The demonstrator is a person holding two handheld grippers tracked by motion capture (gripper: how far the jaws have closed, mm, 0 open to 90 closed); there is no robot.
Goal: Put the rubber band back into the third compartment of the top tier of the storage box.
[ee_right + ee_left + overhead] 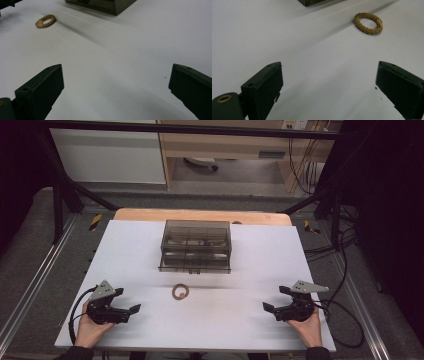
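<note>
A small tan braided ring (180, 292) lies flat on the white table, just in front of a smoky translucent drawer box (196, 246). In the left gripper view the ring (368, 23) sits ahead and to the right, with a corner of the box (312, 2) at the top edge. The right gripper view has the ring (45, 21) far ahead at left and the box (105, 5) at the top. My left gripper (127, 301) rests at the near left, open and empty. Mirroring it at the near right, my right gripper (276, 298) is open and empty too.
The white table top (250, 270) ends in a wooden strip (200, 215) at the back. Black frame posts stand at both sides, and cables (345, 320) trail off the right edge. A hand holds each gripper near the front edge.
</note>
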